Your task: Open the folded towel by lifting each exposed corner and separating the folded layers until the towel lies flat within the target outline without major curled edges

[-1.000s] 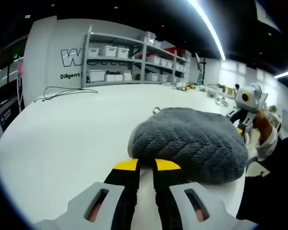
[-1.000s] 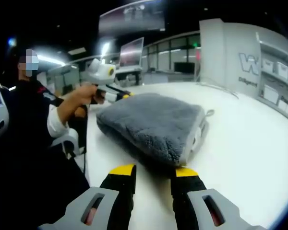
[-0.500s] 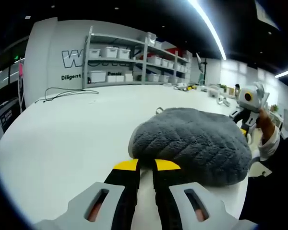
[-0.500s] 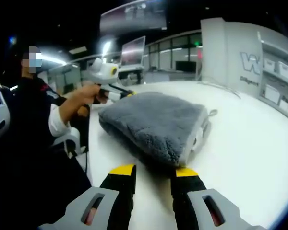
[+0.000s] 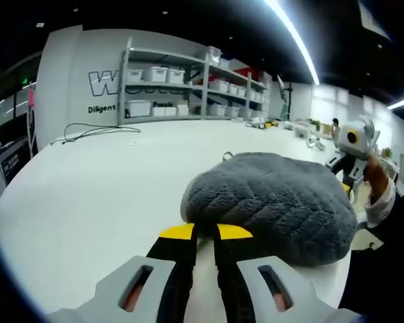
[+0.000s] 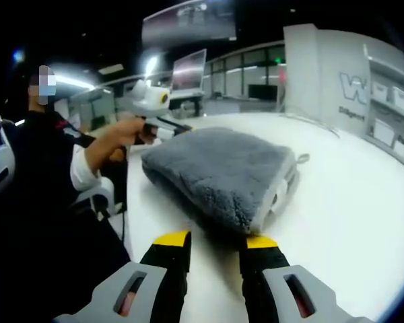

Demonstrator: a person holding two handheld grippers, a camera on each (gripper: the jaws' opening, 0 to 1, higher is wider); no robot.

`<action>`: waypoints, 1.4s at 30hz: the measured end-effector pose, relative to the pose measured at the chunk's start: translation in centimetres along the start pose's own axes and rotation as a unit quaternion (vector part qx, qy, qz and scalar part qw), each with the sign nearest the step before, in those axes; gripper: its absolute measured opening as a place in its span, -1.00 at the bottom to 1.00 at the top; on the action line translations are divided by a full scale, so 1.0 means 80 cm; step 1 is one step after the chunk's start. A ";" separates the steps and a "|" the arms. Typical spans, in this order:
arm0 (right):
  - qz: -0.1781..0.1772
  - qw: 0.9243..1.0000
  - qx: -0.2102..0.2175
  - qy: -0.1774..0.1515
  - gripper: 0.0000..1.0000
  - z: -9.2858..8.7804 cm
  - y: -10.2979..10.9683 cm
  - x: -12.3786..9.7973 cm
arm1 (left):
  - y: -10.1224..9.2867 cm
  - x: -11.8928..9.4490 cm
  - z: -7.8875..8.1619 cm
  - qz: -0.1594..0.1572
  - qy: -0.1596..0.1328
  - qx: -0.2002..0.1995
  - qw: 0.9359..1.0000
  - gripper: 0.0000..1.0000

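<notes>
A broad white bench (image 5: 87,182) is carrying the work, its top bare around the one folded grey towel (image 5: 273,202), and its curved near edge is running close to the person. Behind it a white wall with dark lettering (image 5: 104,84) is standing at the far side, with metal shelving (image 5: 188,84) holding pale bins. A dark cable (image 5: 94,129) is trailing across the bench's far left part. Long ceiling strip lights (image 5: 293,37) are glowing overhead, and in the right gripper view a monitor (image 6: 188,69) and glazed office partitions are showing beyond the bench.

The towel is lying folded in a thick pad near the bench's near edge, its layered fold edge and a small loop tag (image 6: 301,159) facing the far side in the right gripper view.

The left gripper (image 5: 207,232) is sitting with its yellow-tipped jaws nearly pressed together, a thin gap between them, their tips just at the towel's near edge; whether they are touching it I cannot tell. The right gripper (image 6: 215,240) is holding its jaws spread apart, tips just beside the towel's near corner, pinching nothing. A hand (image 6: 124,131) with a white cuff is gripping the left gripper's handle in the right gripper view.
</notes>
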State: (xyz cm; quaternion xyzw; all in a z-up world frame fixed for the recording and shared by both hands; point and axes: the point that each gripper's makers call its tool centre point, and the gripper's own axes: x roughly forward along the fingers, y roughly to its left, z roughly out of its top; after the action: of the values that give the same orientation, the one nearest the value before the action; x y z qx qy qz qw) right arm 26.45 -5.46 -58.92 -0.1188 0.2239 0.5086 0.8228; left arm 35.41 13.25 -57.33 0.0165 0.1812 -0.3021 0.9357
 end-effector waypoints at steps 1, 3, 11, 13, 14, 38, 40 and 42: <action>0.000 1.000 0.000 0.000 -0.48 0.000 0.001 0.000 | 0.000 0.000 0.000 0.000 0.000 0.000 1.000 -0.80; 0.001 1.000 0.000 0.001 -0.48 0.000 0.002 0.000 | 0.001 0.000 0.000 0.001 0.000 0.000 1.000 -0.80; 0.003 1.000 -0.001 0.002 -0.48 -0.001 0.006 0.000 | -0.004 -0.004 -0.001 0.002 0.002 0.002 1.000 -0.77; 0.004 1.000 -0.001 0.003 -0.48 -0.002 0.007 -0.001 | -0.003 -0.005 -0.002 0.003 0.004 0.002 1.000 -0.75; 0.004 1.000 -0.002 0.003 -0.48 -0.002 0.008 0.000 | -0.003 -0.006 -0.002 0.003 0.005 0.002 1.000 -0.73; 0.019 1.000 -0.010 0.012 -0.53 -0.002 0.018 -0.002 | -0.004 -0.027 0.011 0.007 -0.004 0.010 1.000 -0.57; 0.021 1.000 -0.010 0.013 -0.54 -0.002 0.019 -0.002 | -0.005 -0.030 0.013 0.007 -0.007 0.014 1.000 -0.52; 0.024 1.000 -0.011 0.014 -0.54 -0.002 0.021 -0.002 | -0.004 -0.031 0.018 0.008 -0.009 0.017 1.000 -0.47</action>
State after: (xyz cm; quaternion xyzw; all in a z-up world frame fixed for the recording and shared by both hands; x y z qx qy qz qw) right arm 24.86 -4.87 -58.90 -0.1292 0.2327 0.5286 0.8061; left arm 33.81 14.17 -55.12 0.0313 0.1672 -0.2981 0.9393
